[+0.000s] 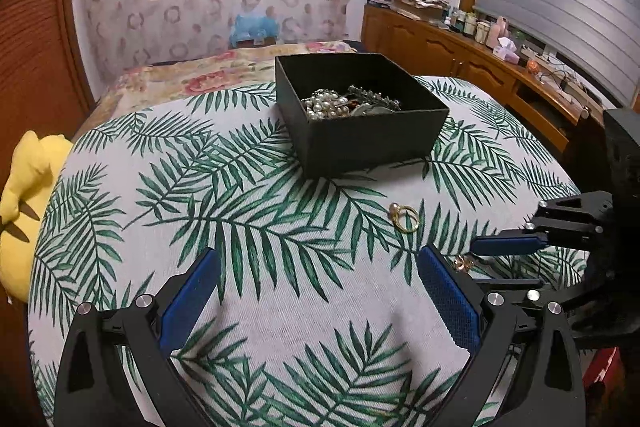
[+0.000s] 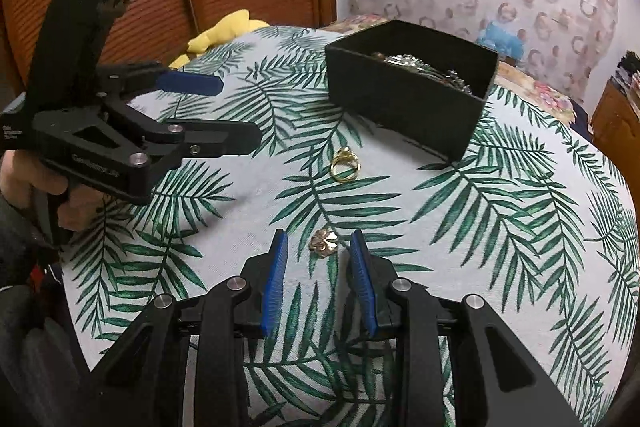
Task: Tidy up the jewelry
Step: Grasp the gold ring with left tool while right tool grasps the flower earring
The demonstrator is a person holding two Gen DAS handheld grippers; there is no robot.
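1. Left gripper [image 2: 236, 111] is hovering released, jaws spread wide, nothing between them; a hand [image 2: 48, 195] is squeezing its handle at far left of the right wrist view.
2. Gold ring [image 2: 345, 165] is lying on the leaf-print bench [image 2: 520, 267], ahead of the right gripper and to the right of the left gripper's tips.
3. Right gripper [image 2: 319, 247] is sitting low over the bench, jaws parted, not yet clenched; the flower-shaped earring [image 2: 324, 242] is lying just ahead between the blue pads [image 2: 276, 283], apart from both.
4. Black box [image 2: 408, 107] is standing further ahead and right, already holding pearls and chains [image 1: 344, 103].
5. Judgement: the step is pinching the earring. Centring it, keeping the tips touching the cloth, and closing slowly should stop it skidding away.
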